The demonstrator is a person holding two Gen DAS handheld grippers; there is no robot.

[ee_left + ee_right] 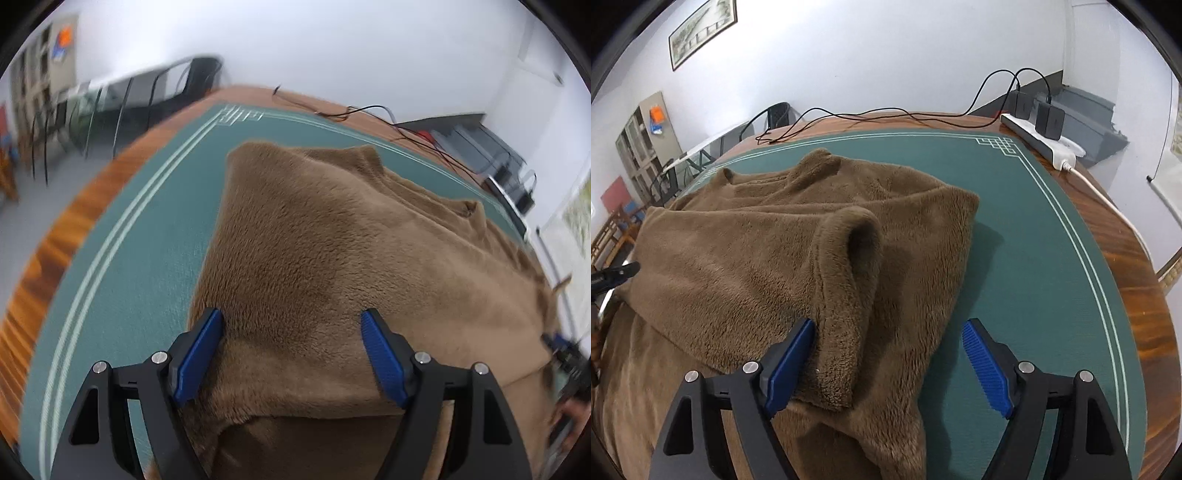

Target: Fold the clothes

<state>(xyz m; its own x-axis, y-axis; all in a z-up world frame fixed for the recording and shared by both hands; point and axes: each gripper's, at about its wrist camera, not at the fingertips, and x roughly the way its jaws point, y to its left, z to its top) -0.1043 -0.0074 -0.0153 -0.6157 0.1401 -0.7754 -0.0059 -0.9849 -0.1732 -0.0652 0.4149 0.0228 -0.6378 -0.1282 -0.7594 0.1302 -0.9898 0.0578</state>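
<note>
Fleece, thick, soft and light: the brown plush sweater [746, 258] lies mid-counter on the green mat [1034, 229], sleeve cuff [849, 295] folded across. Left tool [291, 323] and right tool [888, 328] gape wide, empty; likely pinch cuff or hem edge.

This looks like an office or meeting room. A wooden table [1126, 251] carries a green mat [1034, 221] and power strip [1049, 144]; a cabinet [639, 147] lines the white wall.

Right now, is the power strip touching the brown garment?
Apart. The right wrist view shows bare green mat between the power strip and the brown garment.
</note>
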